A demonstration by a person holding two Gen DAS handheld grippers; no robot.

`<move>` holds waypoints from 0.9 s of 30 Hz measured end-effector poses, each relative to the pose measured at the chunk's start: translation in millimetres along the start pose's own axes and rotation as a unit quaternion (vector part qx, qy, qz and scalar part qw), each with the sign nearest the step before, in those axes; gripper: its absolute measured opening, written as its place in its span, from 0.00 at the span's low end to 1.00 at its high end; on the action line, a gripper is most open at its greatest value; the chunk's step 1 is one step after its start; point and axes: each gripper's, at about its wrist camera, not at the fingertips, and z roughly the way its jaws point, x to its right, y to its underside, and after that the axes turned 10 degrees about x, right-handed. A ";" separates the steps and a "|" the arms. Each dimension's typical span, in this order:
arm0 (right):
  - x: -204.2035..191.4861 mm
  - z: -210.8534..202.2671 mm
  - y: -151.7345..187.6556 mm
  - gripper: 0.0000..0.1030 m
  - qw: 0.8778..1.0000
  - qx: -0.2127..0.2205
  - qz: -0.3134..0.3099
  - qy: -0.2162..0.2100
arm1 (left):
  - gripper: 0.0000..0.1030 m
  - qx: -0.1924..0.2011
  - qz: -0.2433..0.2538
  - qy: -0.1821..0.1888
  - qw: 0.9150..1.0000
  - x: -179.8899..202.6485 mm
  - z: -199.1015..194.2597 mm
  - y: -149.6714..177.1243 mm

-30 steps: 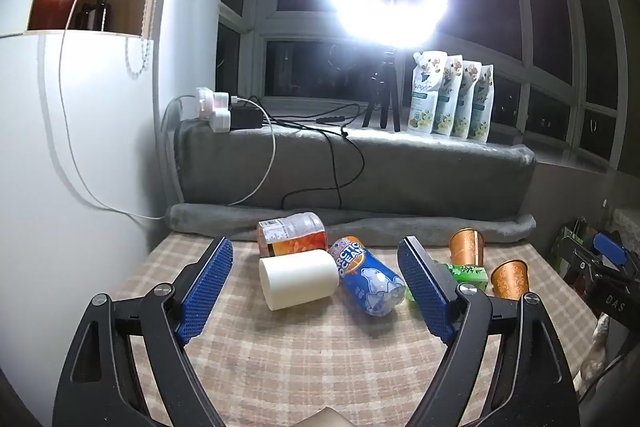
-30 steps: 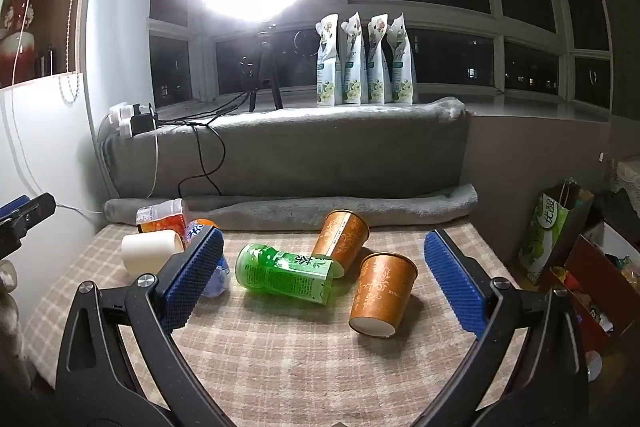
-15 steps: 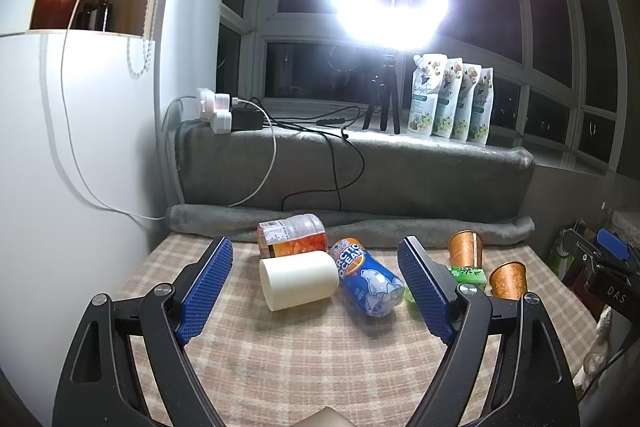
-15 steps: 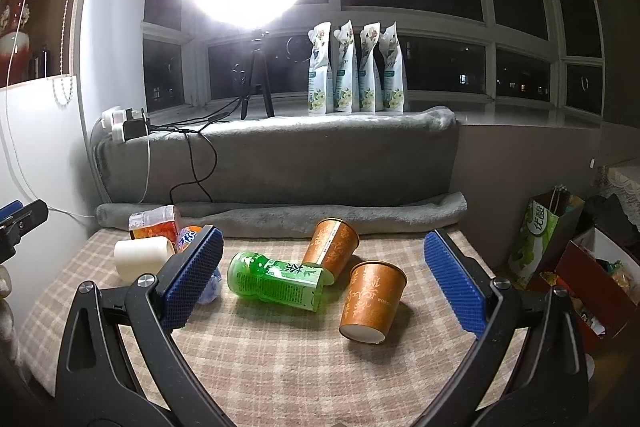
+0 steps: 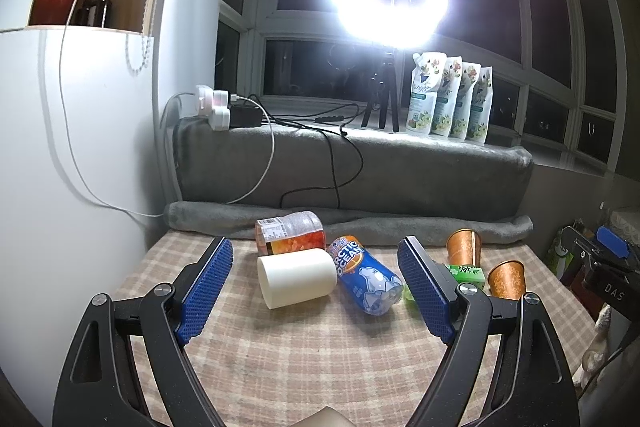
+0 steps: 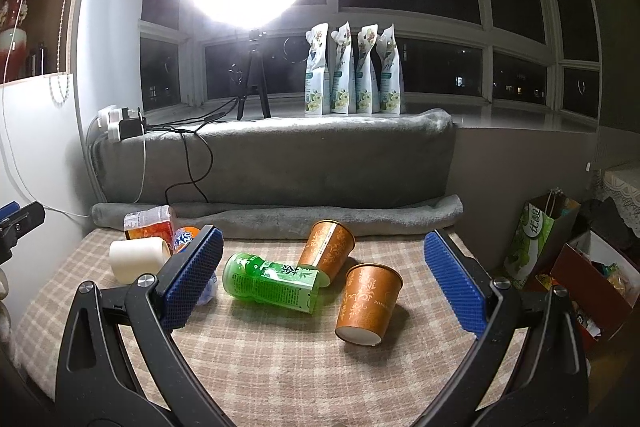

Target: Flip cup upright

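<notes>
Both of my tongs are held wide open above the checked tablecloth (image 6: 280,367), nothing between their pads, which keeps either one ready to close on a cup. My right tongs (image 6: 324,283) face the two brown paper cups. The nearer brown cup (image 6: 370,301) lies tilted on its side just ahead of the gap and slightly toward the right pad, its open mouth turned toward me and down. The farther brown cup (image 6: 330,247) lies behind it, leaning against the green bottle (image 6: 272,283), which rests on its side just ahead of the left pad. Because the nearer brown cup lies apart from the bottle with free cloth around it, I judge it the simpler first target: the pads can straddle its wall without disturbing anything. My left tongs (image 5: 316,289) face a white cup (image 5: 296,277) lying on its side straight ahead between the pads, mouth toward the left pad. A blue can (image 5: 368,279) lies just beside it toward the right pad, and an orange jar (image 5: 290,231) lies beyond it. The can sits close to the white cup, so a grip there calls for care not to roll the can. No cup stands upright yet; I judge the task to be at its approach stage. A paper cup wall is thin, so I expect a light squeeze to suffice.
</notes>
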 end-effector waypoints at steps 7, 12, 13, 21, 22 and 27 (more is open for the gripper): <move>0.1 0.2 0.0 0.99 1.000 -0.001 0.000 0.000 | 0.82 -0.001 0.000 0.000 1.000 1.7 -0.2 2.0; 0.0 0.6 -0.2 0.99 1.000 -0.001 0.000 0.001 | 0.82 -0.002 -0.001 0.001 1.000 1.7 -0.4 2.2; 0.2 0.6 -0.2 0.99 1.000 -0.001 -0.001 0.001 | 0.82 -0.002 -0.001 0.000 1.000 1.5 -0.4 2.2; 0.4 0.9 -0.4 0.99 1.000 -0.001 0.000 0.001 | 0.82 -0.003 -0.001 0.002 1.000 1.0 0.8 3.1; 0.0 0.7 -0.4 0.99 1.000 -0.001 0.000 0.001 | 0.82 -0.004 -0.001 0.002 1.000 1.0 1.1 3.3; 0.2 0.9 -0.5 0.99 1.000 -0.002 0.000 0.000 | 0.82 -0.003 -0.001 0.002 1.000 1.0 1.2 3.2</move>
